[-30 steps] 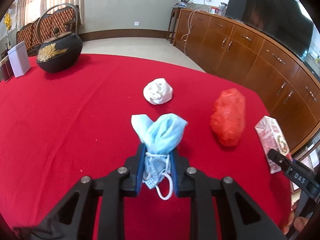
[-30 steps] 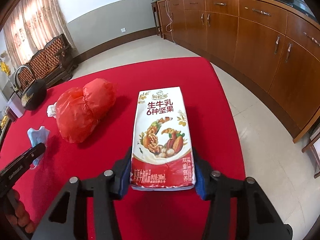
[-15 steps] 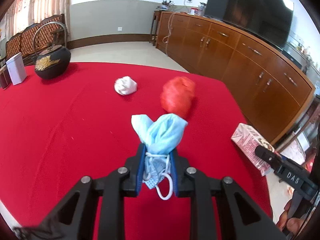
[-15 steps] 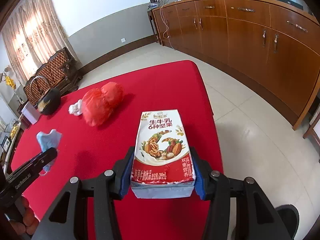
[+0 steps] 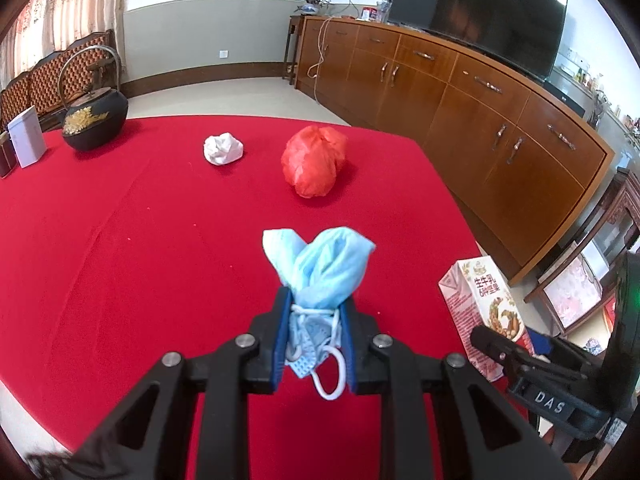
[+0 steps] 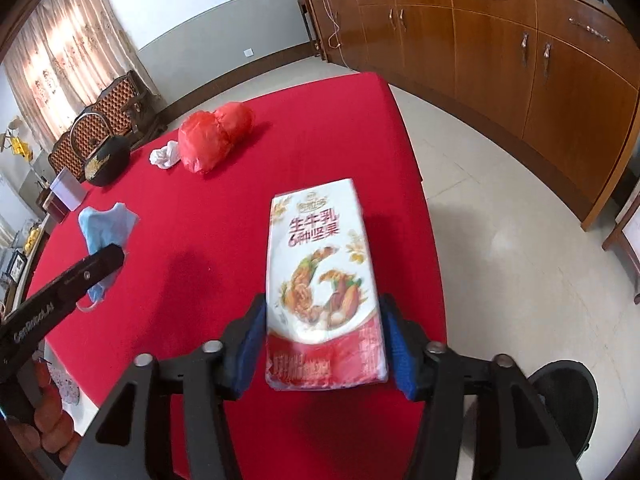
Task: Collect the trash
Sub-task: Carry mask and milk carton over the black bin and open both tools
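My left gripper (image 5: 316, 312) is shut on a crumpled blue face mask (image 5: 324, 268) and holds it above the red tablecloth (image 5: 120, 248). My right gripper (image 6: 324, 332) is shut on a white and red milk carton (image 6: 324, 280), lifted over the table's near right edge. The carton also shows in the left wrist view (image 5: 484, 312), and the mask in the right wrist view (image 6: 106, 226). A red plastic bag (image 5: 314, 164) and a white paper wad (image 5: 223, 149) lie further back on the table.
A black iron teapot (image 5: 94, 120) and a white box (image 5: 27, 136) stand at the table's far left. A long wooden cabinet (image 5: 480, 112) with a TV (image 5: 476, 12) runs along the right. A black bin (image 6: 564, 396) sits on the floor at lower right.
Both grippers have pulled back and risen with their loads. The table items look farther away, and the carton now hangs over the table's edge.
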Demonstrator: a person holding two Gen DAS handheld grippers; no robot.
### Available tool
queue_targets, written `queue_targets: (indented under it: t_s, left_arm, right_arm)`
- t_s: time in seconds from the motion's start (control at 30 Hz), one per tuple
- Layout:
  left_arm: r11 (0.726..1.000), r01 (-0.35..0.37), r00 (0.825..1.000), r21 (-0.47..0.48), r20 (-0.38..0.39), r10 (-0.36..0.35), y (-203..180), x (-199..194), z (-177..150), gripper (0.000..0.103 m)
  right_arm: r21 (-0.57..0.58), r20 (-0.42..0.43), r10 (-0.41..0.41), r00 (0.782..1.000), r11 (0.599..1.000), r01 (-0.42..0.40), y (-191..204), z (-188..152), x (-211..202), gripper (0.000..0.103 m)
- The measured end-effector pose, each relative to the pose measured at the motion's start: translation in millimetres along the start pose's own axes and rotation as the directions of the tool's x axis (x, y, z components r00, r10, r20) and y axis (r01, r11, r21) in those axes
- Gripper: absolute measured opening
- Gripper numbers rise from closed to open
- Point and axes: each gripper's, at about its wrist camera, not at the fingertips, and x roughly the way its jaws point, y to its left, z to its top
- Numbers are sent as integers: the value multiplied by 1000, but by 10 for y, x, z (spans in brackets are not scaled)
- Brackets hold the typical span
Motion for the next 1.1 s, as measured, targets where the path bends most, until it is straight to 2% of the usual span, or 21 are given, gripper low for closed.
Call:
queue_targets:
  t_s: [0.03, 0.13, 0.2, 0.27, 0.4, 0.5, 0.7, 0.93, 1.1]
  left_arm:
    - [1000, 1, 1000, -1, 1, -1, 3, 4, 7, 24]
    - [1000, 3, 1000, -3, 0, -3, -1, 22, 10, 24]
    - [1000, 3, 1000, -5, 0, -3, -6, 29, 2, 24]
    - [1000, 3, 1000, -4, -3, -3, -16, 34, -21, 24]
    - [1000, 7, 1000, 1, -10, -7, -49, 47, -51, 24]
    - [1000, 13, 1000, 8, -12, -13, -98, 15, -69, 24]
    - [998, 49, 999, 32, 0, -49, -286, -156, -96, 24]
    - [985, 132, 991, 110, -2, -132, -797, -326, -198, 24]
    - [957, 216, 976, 191, -39, -212, -1363, -374, -363, 24]
  right_arm:
    - [1, 4, -1, 1000, 1000, 1, 2, 21, 2, 73]
    - [-3, 12, -9, 1000, 1000, 9, 29, 129, 49, 73]
    - [-9, -21, -23, 1000, 1000, 22, 49, 175, 158, 72]
    - [-16, -29, -39, 999, 999, 39, 61, 169, 204, 56]
    - [-39, -18, -57, 998, 998, 56, 93, 126, 188, 55]
    - [-38, 0, -48, 999, 998, 48, 104, 84, 116, 53]
    - [-3, 71, -34, 997, 999, 34, 19, 24, -278, 52]
    - [95, 125, -92, 988, 992, 80, -444, -200, -826, 52]
    - [191, 138, -173, 975, 971, 145, -1010, -492, -1207, 52]
